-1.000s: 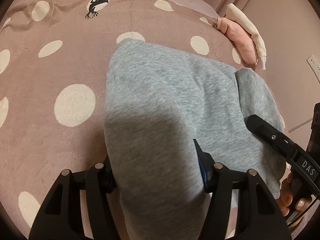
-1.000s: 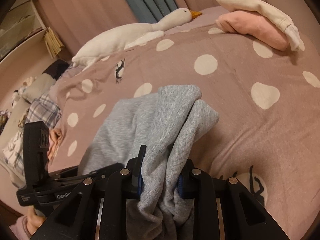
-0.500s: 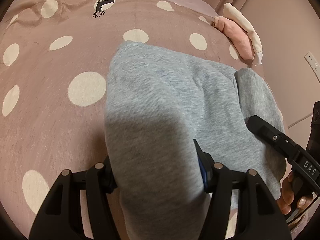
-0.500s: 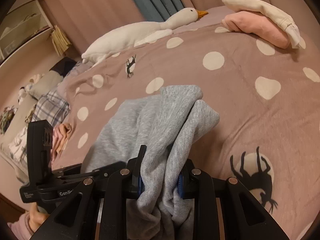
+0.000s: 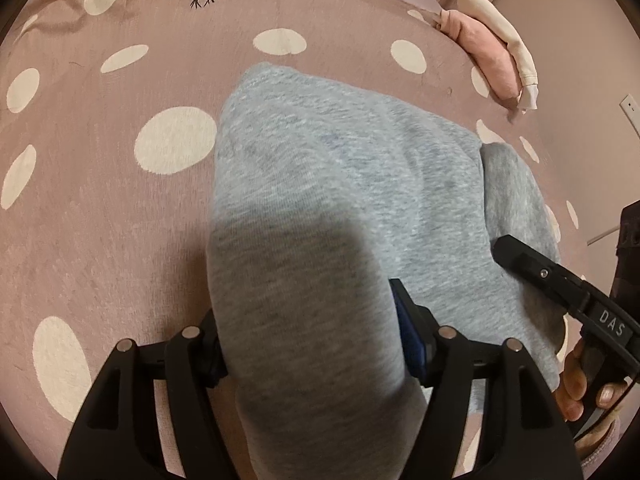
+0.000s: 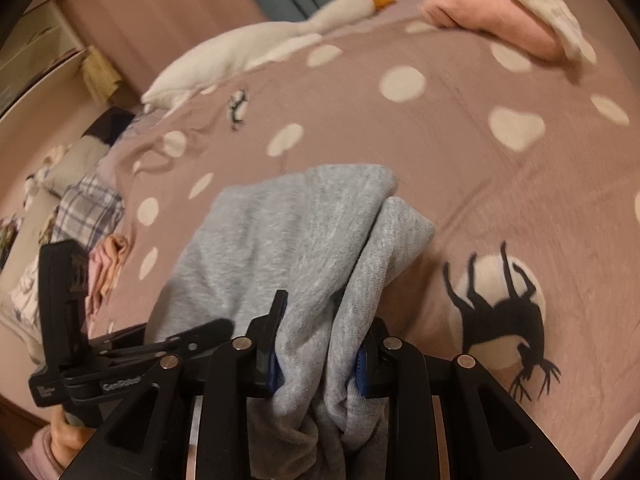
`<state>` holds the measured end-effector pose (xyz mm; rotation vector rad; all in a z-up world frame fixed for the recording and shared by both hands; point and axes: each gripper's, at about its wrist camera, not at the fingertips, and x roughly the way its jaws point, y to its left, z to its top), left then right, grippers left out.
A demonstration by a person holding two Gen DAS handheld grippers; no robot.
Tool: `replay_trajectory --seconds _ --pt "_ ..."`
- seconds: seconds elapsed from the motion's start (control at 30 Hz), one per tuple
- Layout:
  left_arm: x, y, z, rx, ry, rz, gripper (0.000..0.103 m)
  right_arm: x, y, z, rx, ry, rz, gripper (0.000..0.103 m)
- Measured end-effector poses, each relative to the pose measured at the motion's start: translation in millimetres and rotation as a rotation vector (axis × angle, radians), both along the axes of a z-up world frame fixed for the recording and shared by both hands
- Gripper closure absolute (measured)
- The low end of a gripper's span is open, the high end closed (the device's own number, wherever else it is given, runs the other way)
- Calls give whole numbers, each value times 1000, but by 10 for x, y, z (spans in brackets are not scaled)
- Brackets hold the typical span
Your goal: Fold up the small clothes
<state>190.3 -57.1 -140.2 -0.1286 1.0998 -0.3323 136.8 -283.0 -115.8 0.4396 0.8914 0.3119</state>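
The gray garment (image 5: 340, 208) was gripped by both the left gripper (image 5: 310, 336) and right gripper (image 6: 318, 344), seemingly lifted above the bedspread (image 5: 100, 220).

The grey knit garment (image 5: 328, 200) was doubled over and bunched, its near edge raised, its far folded end resting on the spotted bedspread (image 5: 100, 220).

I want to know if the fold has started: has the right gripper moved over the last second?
Yes. The right gripper, shut on the grey garment, has moved forward over the bedspread: the black animal print and pink clothes have drawn nearer.
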Motion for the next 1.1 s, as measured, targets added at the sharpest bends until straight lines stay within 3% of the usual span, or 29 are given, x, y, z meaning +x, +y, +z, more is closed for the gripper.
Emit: replay_trajectory --seconds 0.23,0.43,0.6,0.73,0.83,1.1 --pt "-107 69 4 21 -10 1 25 -60 -223 -86 48 54 -61 67" --pt "-240 133 37 48 -31 -3 24 -132 -298 -22 33 51 -108 67" --pt "-325 165 45 63 -37 -1 24 -300 -184 225 -56 -52 -77 67" --pt "-370 162 35 69 -38 3 24 -468 -19 403 -65 -157 30 67" --pt "-389 152 31 75 -40 5 24 -508 127 436 -81 -186 100 67" --pt "-456 196 -18 72 -36 -10 22 -335 217 20 -179 -41 111 69"
